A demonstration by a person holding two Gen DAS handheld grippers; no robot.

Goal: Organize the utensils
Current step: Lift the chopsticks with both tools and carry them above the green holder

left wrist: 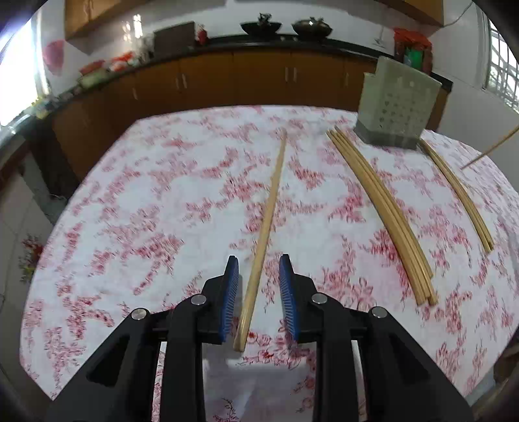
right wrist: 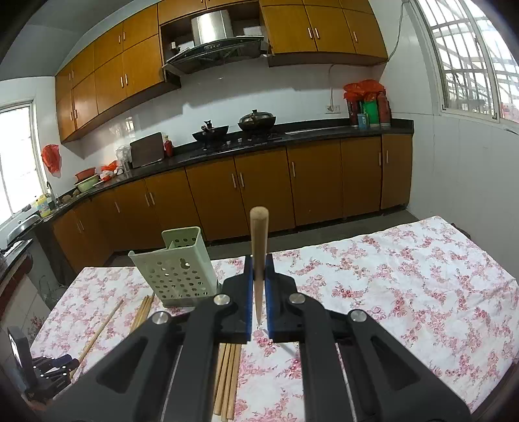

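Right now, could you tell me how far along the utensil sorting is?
Nothing looks done: no chopsticks show in the green holder. In hand: the right tongs clamp one chopstick; the left tongs stand open around a single chopstick lying on the table. Left: that one, the bundle and the pair.

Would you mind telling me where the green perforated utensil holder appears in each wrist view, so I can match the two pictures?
Left wrist view: the green utensil holder stands upper right, at the table's far edge, beyond the chopsticks.
Right wrist view: the holder stands left of centre, just left of the right gripper.
Shared landmark: the two black woks on the stove.
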